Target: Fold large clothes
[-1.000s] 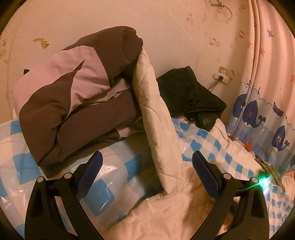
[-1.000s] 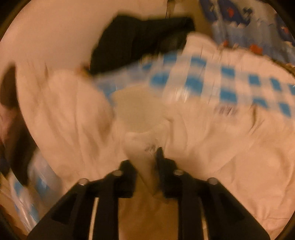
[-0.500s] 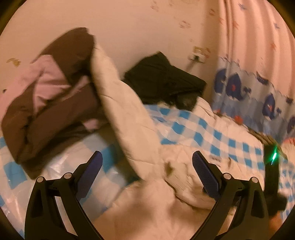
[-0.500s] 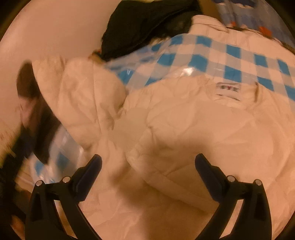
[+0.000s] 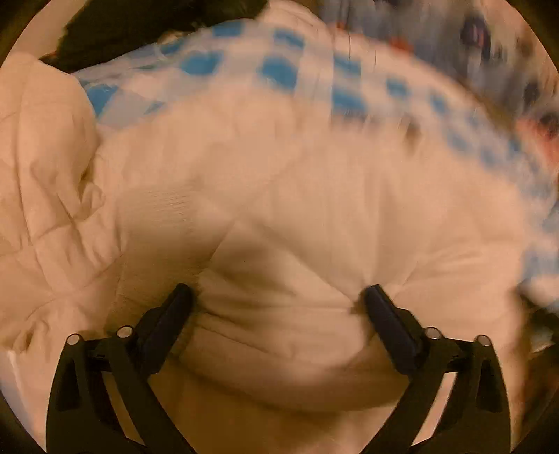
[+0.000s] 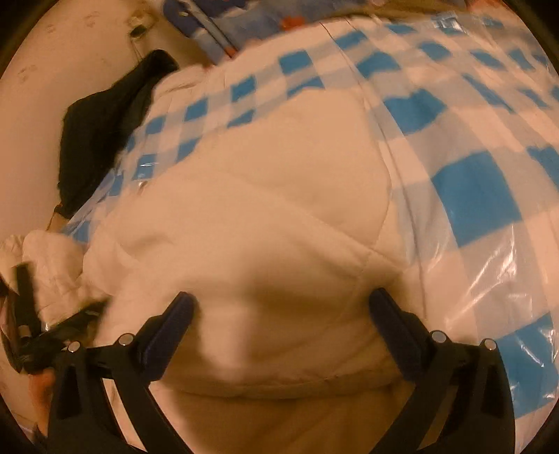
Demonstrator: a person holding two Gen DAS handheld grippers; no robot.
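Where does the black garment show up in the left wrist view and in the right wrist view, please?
Left wrist view: the black garment lies along the top left edge, beyond the blue-checked sheet.
Right wrist view: the black garment sits at the left, against the wall, also past the blue-checked sheet.
Shared landmark: the cream quilted jacket fills the middle of both.

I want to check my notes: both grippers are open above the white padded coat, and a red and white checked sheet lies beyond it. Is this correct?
Not quite: the checked sheet is blue and white, as the right wrist view shows. Both the left gripper and right gripper are open above the white padded coat.
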